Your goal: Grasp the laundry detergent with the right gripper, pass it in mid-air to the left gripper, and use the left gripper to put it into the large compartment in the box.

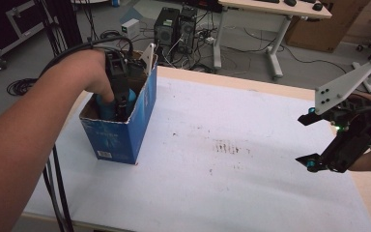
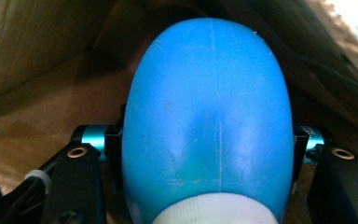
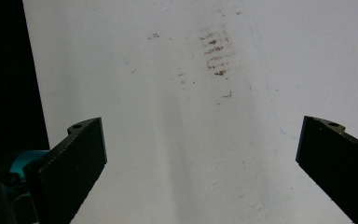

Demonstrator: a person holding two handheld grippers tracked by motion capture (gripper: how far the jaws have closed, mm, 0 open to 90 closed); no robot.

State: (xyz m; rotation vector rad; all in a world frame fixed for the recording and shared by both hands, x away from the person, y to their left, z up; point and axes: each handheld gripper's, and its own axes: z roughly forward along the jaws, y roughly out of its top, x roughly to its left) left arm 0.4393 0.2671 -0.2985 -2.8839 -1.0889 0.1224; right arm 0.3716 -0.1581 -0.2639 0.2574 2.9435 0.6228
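Left gripper [image 2: 207, 154] pinches the smooth blue egg-shaped bottle [image 2: 207, 116] across its wide belly inside the blue carton [image 1: 125, 128] at far left — likely light, rigid, slippery, so keep the grip at the widest part; right gripper [image 3: 200, 154] spread, holding nothing.

Right tongs [image 3: 200, 154] gape wide above the stained white table [image 3: 177, 93].

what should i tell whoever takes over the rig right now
Left tongs: shut on the blue bottle, down inside the blue box at the table's left.
Right tongs: open, nothing between them, held above the white sheet at the right.
Done: bottle gripped and inside the box.
Left: probably release it and pull the left tongs out; whether the bottle rests on the box floor cannot be told.
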